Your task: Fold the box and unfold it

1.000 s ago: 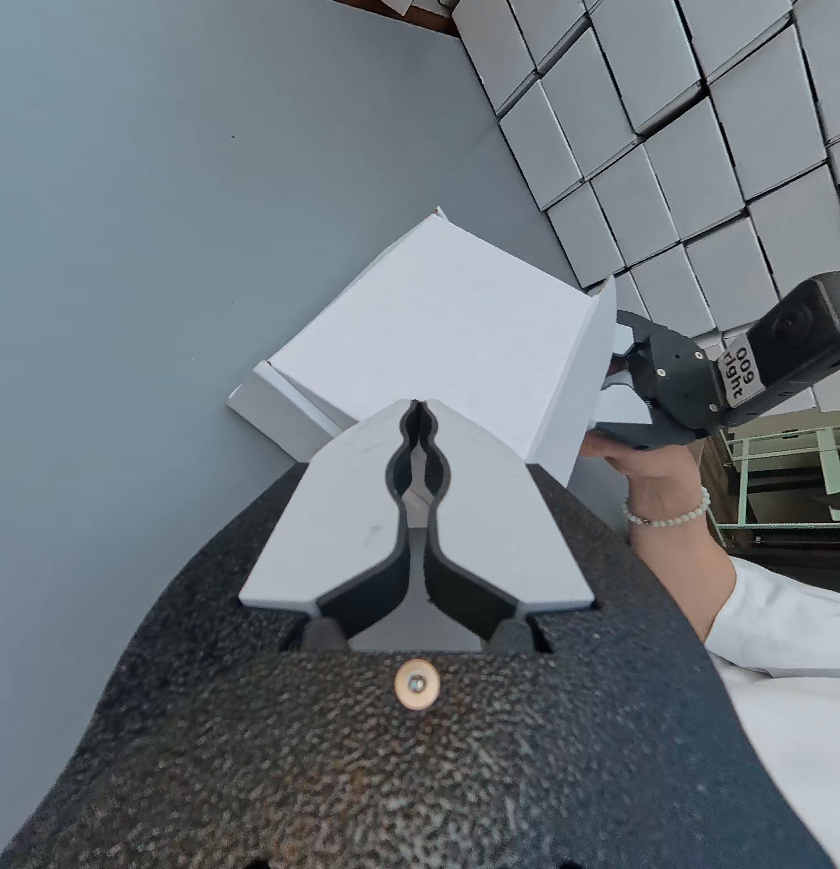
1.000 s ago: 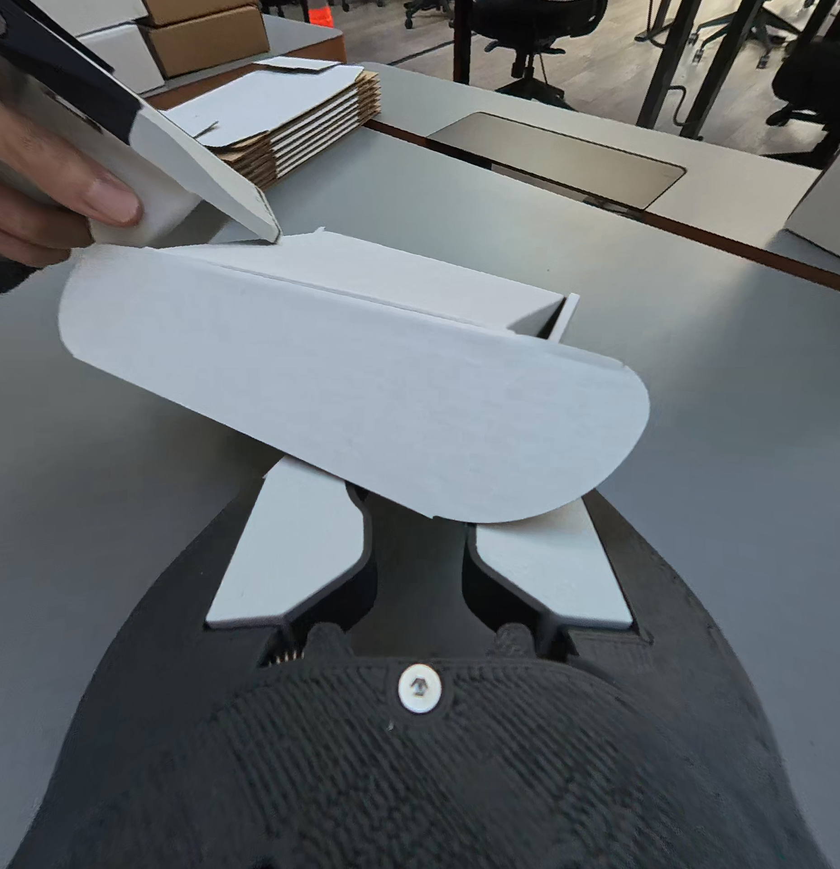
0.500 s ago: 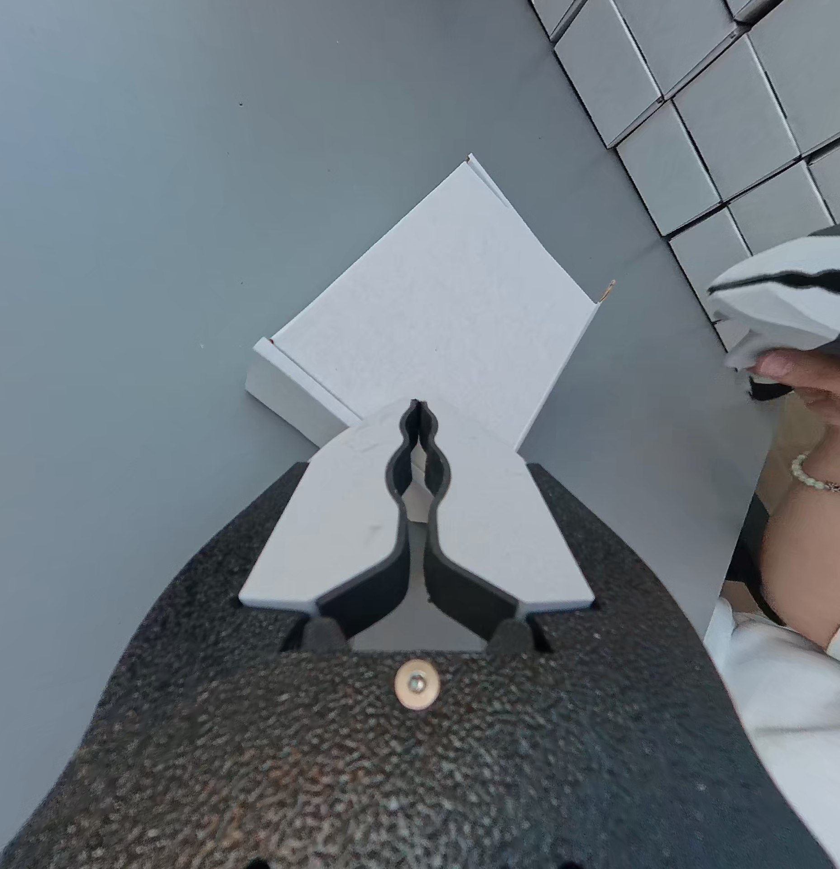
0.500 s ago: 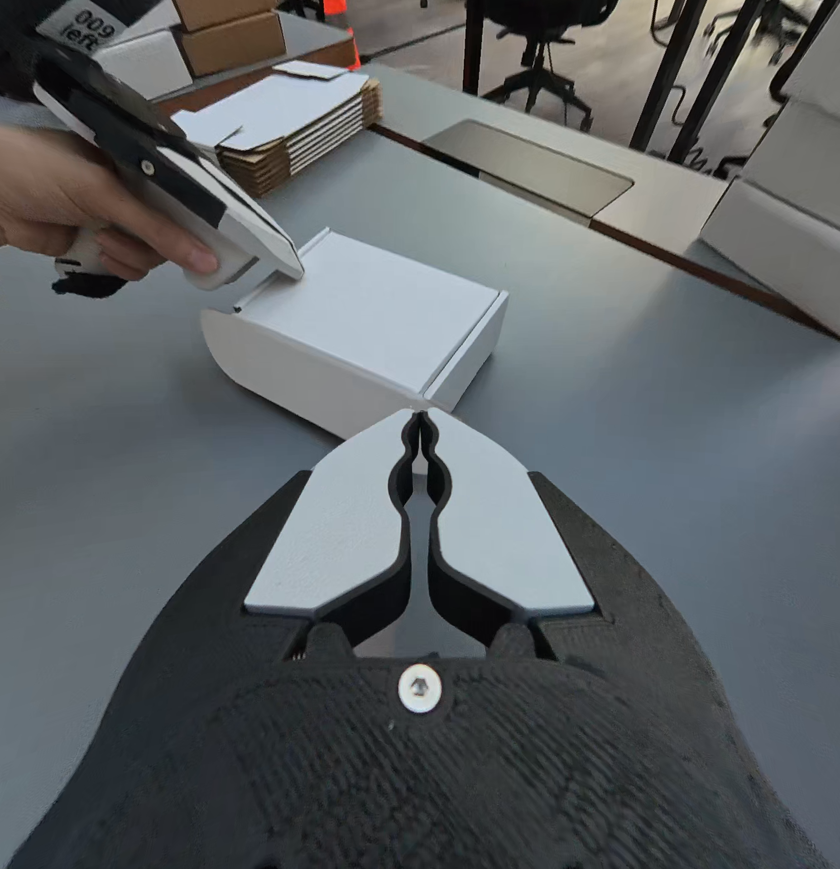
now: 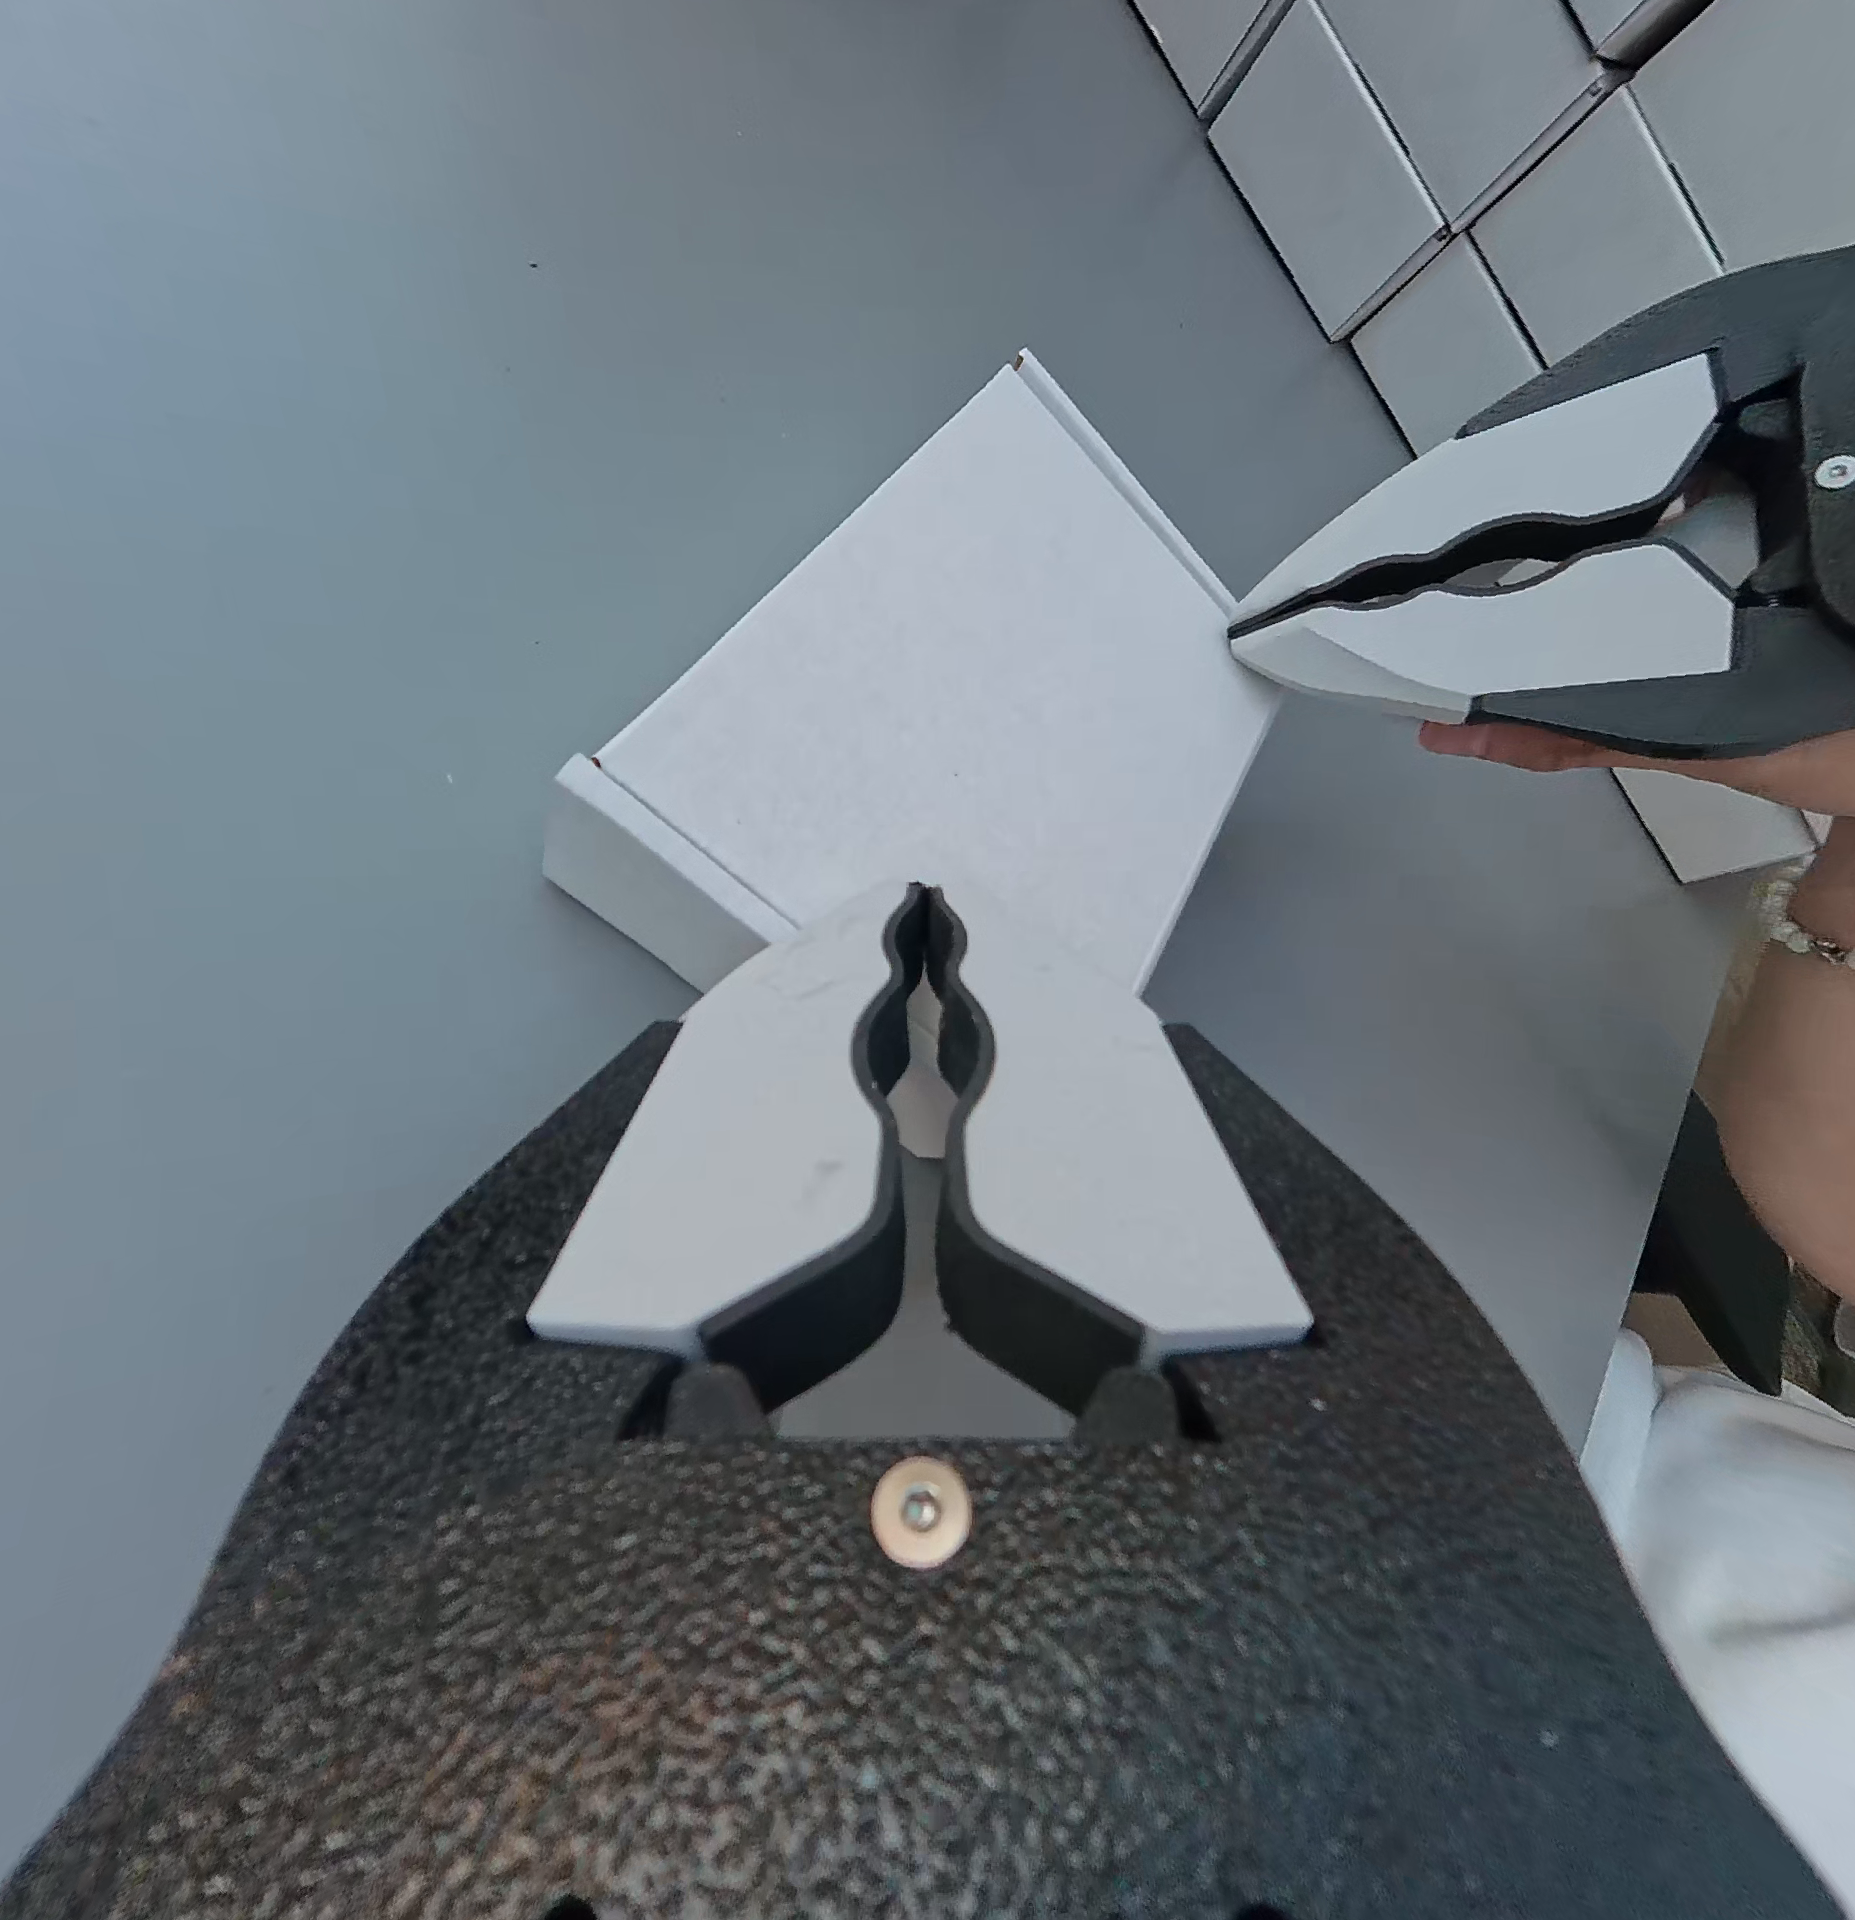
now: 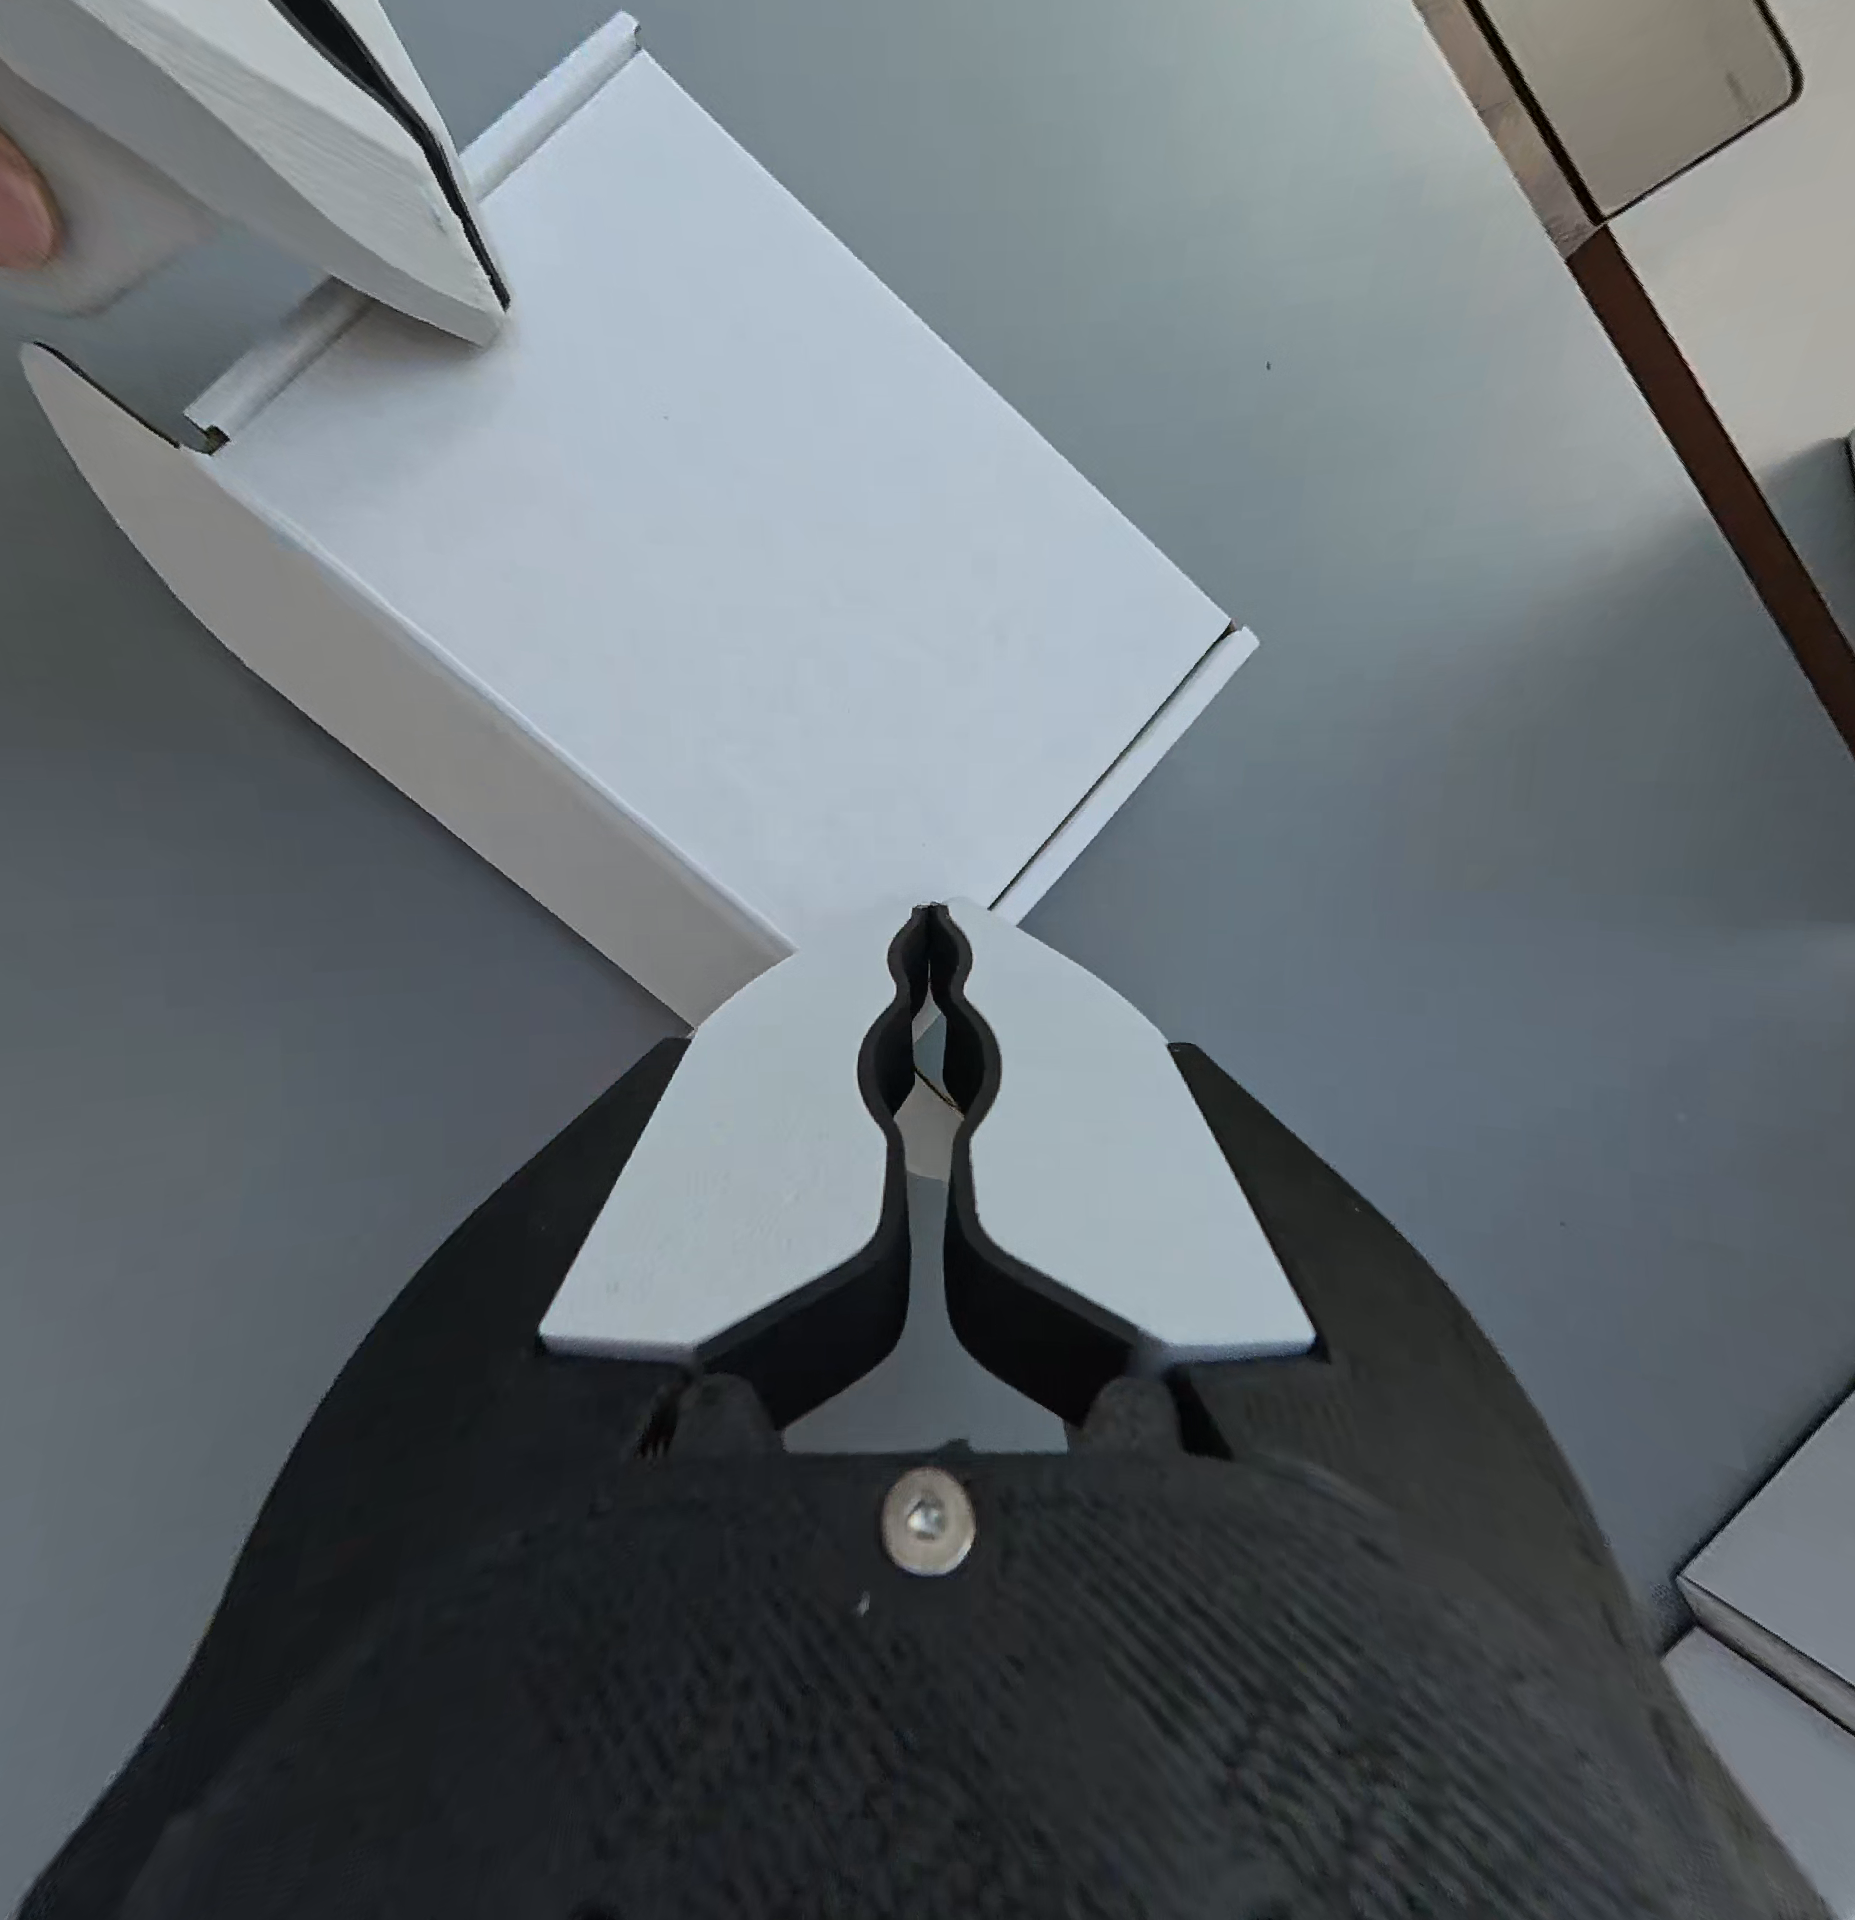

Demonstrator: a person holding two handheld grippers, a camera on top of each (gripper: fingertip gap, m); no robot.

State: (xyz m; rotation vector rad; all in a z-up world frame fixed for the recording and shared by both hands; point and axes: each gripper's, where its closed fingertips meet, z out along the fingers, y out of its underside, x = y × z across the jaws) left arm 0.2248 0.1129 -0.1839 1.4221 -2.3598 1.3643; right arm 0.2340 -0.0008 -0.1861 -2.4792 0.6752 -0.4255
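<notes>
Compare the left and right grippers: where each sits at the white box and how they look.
Place: in the right wrist view, the left gripper tips onto the white box lid near its far end; the right gripper sits at the opposite, near corner.
Look: the left gripper's body is speckled with brownish wear; the right gripper's is plain black with a ribbed texture.
Shared: both are shut, grip nothing, and have white fingers with black inner edges.

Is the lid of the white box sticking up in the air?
No, the lid of the white box lies flat and closed on top, with both grippers shut and pressing near opposite corners of it.
</notes>
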